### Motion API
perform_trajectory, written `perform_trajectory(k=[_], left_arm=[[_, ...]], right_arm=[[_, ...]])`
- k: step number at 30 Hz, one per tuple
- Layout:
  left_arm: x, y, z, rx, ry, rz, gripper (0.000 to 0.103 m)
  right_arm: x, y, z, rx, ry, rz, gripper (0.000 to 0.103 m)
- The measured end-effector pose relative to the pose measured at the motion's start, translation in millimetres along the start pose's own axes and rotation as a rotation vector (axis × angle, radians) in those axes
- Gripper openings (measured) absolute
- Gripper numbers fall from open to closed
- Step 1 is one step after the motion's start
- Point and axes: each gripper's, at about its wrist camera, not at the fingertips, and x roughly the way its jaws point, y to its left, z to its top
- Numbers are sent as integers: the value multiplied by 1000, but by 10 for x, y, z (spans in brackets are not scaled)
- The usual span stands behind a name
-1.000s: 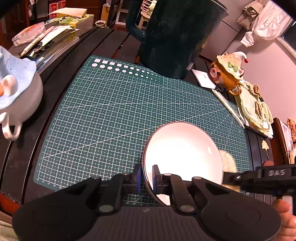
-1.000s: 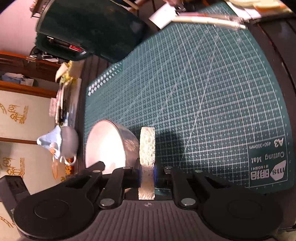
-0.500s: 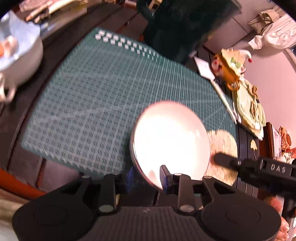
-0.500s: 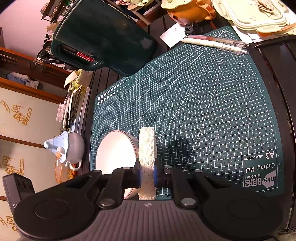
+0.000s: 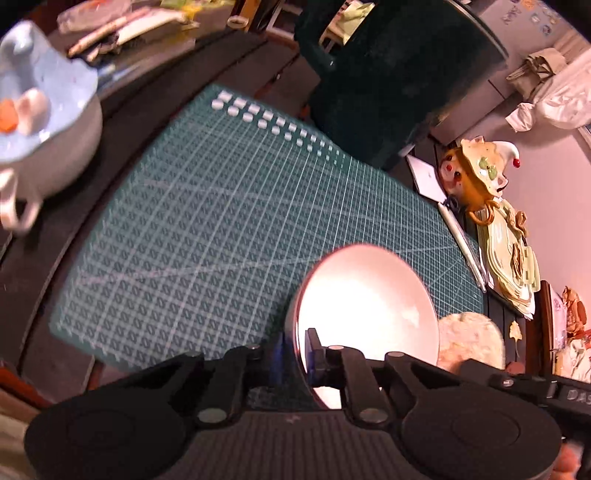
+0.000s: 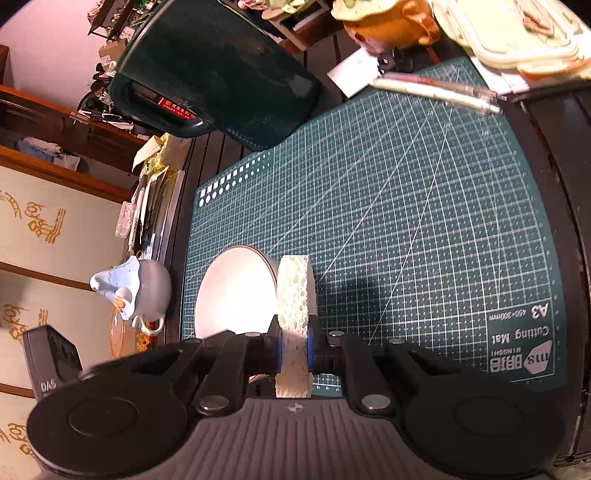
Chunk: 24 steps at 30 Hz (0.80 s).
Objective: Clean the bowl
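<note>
My left gripper (image 5: pixel 295 350) is shut on the near rim of a white bowl (image 5: pixel 365 306), holding it tilted above the green cutting mat (image 5: pixel 207 236). My right gripper (image 6: pixel 294 345) is shut on a pale yellow sponge (image 6: pixel 293 291), which stands on edge right beside the bowl's (image 6: pixel 234 291) rim. In the left wrist view the sponge (image 5: pixel 467 339) shows just past the bowl's right rim, with the right gripper's black body below it.
A dark green kettle (image 5: pixel 391 74) stands behind the mat. A blue-grey teapot (image 5: pixel 44 136) sits left of the mat. An orange figurine (image 5: pixel 476 177), pens (image 6: pixel 436 90) and lidded containers (image 6: pixel 517 33) line the mat's far right side. Papers lie at the back left.
The bowl has swung toward the lower right of the left wrist view and tilted more. The sponge has stayed close beside the bowl's rim and the right view has shifted slightly.
</note>
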Motion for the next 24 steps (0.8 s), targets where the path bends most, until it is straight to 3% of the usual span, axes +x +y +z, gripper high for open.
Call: perform_trajectory(k=[6,14,20,24], left_arm=[[-3,-44,-16,21,1,7,11],[1,-64,-32,28,8,5,12],[13,-69,-35,23,21,-2,12],[20,-70,-42,22,26,-4,13]], right_arm=[[-58,38,21,-22,-34,-7,11],[235,-99,27,48,54,-16,11],[-69,37,55,5,-46,4,11],[-19,47,59,1,-41,-4,11]])
